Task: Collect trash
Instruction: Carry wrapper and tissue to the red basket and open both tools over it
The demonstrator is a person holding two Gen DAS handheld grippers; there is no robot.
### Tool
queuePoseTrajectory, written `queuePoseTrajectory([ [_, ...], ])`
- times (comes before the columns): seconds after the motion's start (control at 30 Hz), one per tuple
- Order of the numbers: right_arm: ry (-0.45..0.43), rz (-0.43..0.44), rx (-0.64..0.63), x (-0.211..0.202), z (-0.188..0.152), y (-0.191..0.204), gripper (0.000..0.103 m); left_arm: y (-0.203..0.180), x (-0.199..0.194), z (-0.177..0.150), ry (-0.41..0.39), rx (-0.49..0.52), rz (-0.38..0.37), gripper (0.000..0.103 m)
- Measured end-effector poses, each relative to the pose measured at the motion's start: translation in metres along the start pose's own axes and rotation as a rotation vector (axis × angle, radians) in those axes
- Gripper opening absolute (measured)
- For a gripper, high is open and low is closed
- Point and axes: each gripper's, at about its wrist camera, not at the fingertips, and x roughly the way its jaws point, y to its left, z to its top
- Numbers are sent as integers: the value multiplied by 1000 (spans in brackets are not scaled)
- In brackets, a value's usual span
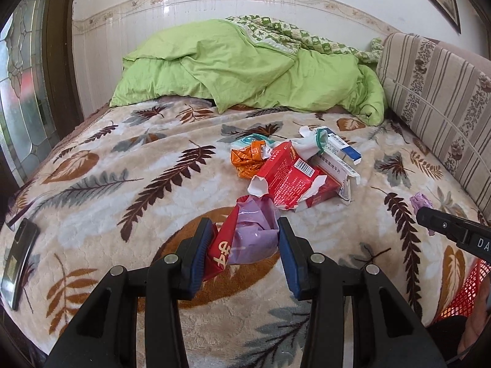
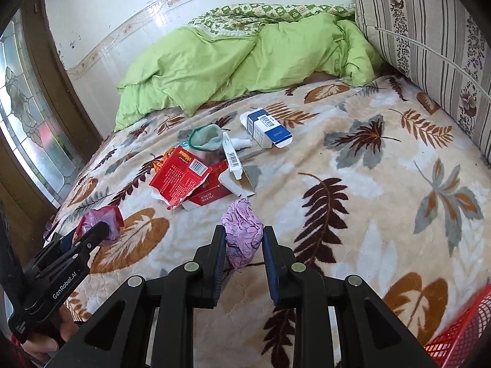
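leaf-print blanket (image 1: 129,165) bears green duvet (image 1: 245,67), trash pile (image 1: 291,171), phone (image 1: 20,257).

L wrist cam sits close behind its gripper (image 1: 245,239), angled down over the bed (image 1: 129,165). R wrist cam same, behind its gripper (image 2: 242,245), further right. Both face the quilt (image 1: 245,70) & wall; share the trash pile (image 1: 288,171).

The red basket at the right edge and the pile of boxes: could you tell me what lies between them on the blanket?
Only bare leaf-print blanket; the right wrist view shows nothing lying between the red basket and the pile of boxes.
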Motion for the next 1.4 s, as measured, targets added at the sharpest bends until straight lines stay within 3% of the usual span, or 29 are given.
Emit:
queuePoseTrajectory([
  [0.87,7,-13,2,-3,-1,-2,25,3,3,-3,18,-1,-4,41],
  [1.13,27,41,65,-17,-8,-9,25,-5,-7,-8,53,6,-142,41],
  [1.4,27,31,127,-69,-30,-40,25,-60,-33,-4,82,95,-311,41],
])
